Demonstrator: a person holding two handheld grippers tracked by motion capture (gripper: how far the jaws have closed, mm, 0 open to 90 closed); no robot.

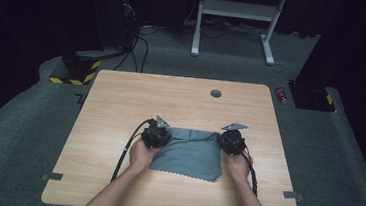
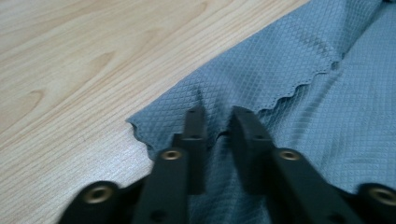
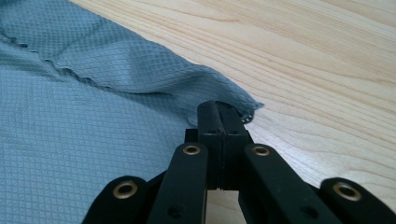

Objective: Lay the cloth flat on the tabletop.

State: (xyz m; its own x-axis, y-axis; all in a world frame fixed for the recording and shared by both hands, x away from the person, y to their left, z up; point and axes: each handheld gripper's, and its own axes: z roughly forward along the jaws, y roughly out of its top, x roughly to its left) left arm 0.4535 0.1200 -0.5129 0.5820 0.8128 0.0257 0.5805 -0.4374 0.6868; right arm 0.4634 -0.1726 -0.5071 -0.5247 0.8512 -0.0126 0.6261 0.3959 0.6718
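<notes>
A light wooden rectangular table (image 1: 121,97) carries a grey-blue cloth of fine diamond-weave fabric (image 1: 189,156), which lies near the person's edge, between the two hands. Its scalloped hem shows along the near side, and the far edge is folded over onto the rest, leaving a raised, creased ridge. The left gripper (image 1: 156,134) sits over the cloth's far left corner; in the left gripper view (image 2: 217,122) its jaws stand narrow, a small gap between them, with a pucker of cloth in that gap. The right gripper (image 3: 220,112) is clamped tight on the far right corner, fabric bunching at its tips.
</notes>
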